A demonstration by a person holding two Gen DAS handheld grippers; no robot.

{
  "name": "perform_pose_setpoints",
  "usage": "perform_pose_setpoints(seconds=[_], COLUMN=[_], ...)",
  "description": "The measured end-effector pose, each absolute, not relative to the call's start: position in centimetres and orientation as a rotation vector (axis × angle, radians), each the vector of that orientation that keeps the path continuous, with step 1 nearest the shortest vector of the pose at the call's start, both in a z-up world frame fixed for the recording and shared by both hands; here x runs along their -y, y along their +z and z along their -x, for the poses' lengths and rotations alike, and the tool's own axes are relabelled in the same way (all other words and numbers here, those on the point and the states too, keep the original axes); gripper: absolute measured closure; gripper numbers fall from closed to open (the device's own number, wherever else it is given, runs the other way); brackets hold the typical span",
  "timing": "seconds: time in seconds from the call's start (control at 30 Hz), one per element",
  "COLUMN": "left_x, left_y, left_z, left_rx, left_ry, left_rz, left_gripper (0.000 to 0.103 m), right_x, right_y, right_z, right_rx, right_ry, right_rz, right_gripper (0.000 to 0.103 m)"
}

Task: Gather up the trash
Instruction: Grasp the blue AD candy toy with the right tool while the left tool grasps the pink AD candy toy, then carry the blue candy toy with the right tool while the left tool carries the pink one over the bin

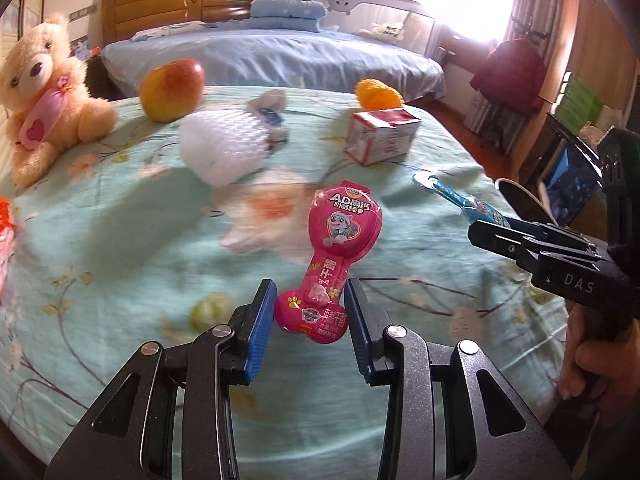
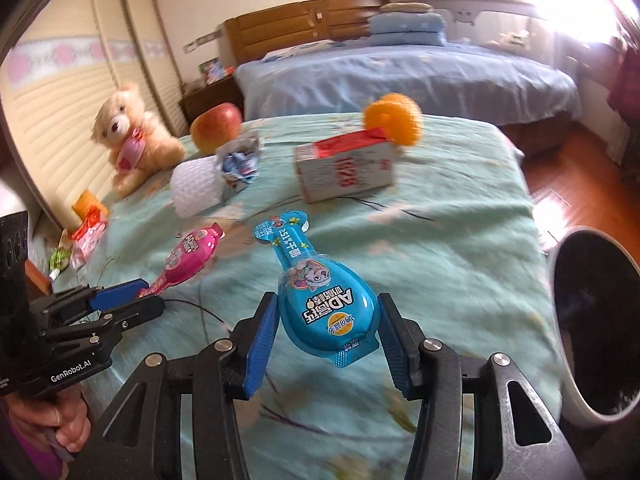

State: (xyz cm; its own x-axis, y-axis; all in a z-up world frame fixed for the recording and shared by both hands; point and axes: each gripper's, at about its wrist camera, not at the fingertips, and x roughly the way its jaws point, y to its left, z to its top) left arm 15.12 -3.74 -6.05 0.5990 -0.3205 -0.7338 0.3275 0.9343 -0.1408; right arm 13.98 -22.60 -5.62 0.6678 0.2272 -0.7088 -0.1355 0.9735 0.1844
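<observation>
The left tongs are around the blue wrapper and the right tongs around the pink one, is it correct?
No, the colours are swapped. The left tongs straddle the pink wrapper in the left wrist view; the right tongs straddle the blue wrapper in the right wrist view.

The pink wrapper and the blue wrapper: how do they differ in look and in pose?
The pink wrapper is magenta; the blue wrapper is light blue. The pink wrapper has its narrow stem end between the fingers of the left gripper; the blue wrapper has its wide round end between the fingers of the right gripper. Both have the same bulb-and-stem shape with a cartoon puppy print, and both are over the green floral bedspread.
</observation>
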Motion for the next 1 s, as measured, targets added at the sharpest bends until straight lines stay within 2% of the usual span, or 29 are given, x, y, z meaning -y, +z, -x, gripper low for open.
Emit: perform_pose_setpoints(seconds=[1.0], left_x=[16.2], left_y=[-4.9], left_z=[-13.2], left_rx=[-0.855], left_ry=[-0.58], left_rz=[-0.073], left_gripper=[0.069], right_x=[34.4], right_y=[-5.7], right_z=[-8.2], right_rx=[-0.763], right_ry=[-0.026], right_rz=[-0.293], right_gripper=[0.053])
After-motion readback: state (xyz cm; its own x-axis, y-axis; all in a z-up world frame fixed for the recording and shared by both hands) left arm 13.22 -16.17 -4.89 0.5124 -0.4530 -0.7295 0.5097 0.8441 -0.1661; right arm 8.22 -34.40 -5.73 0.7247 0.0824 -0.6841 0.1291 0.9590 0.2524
